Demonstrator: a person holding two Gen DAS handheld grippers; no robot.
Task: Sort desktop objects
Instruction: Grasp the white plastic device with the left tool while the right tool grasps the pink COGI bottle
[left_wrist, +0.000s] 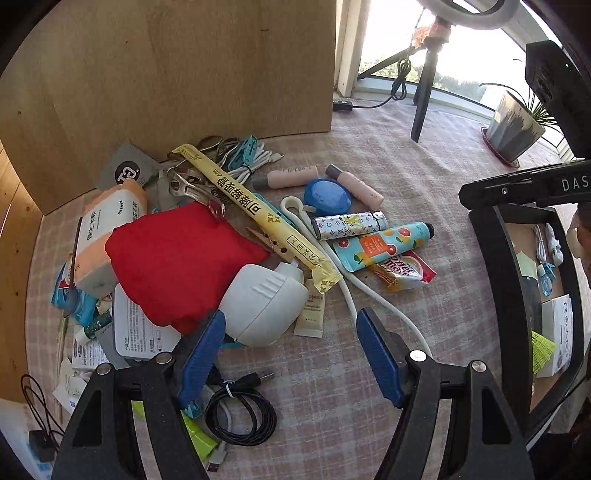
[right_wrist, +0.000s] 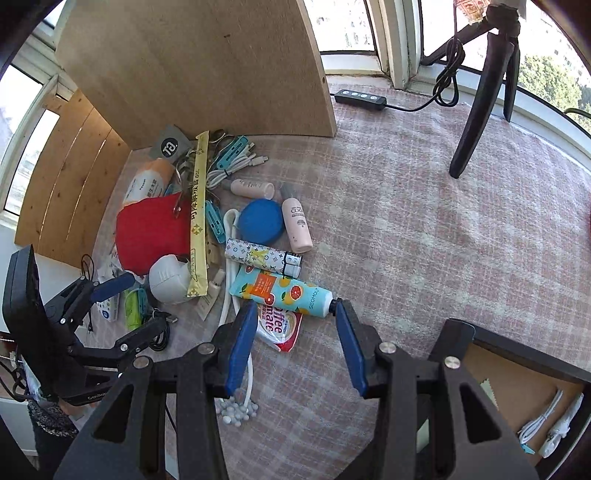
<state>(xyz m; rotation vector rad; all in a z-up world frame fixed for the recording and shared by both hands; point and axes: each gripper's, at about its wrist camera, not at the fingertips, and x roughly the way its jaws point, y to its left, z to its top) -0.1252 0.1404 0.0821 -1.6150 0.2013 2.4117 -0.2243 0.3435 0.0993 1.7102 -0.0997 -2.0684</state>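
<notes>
Checked cloth covers the bench (right_wrist: 424, 229). Right gripper (right_wrist: 295, 332) open, empty; hand-cream tube (right_wrist: 280, 291) lies crosswise just ahead, cap touching its right finger. Left gripper (left_wrist: 291, 354) open, by the white bottle (left_wrist: 262, 302).

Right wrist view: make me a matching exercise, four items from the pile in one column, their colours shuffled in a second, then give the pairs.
Items:
1. round case
2. soft pouch
3. long paper sleeve
4. bottle with the cap on

Colours:
A. pale pink
B. yellow
C. blue
D. red

Pairs: 1-C, 2-D, 3-B, 4-A.
</notes>
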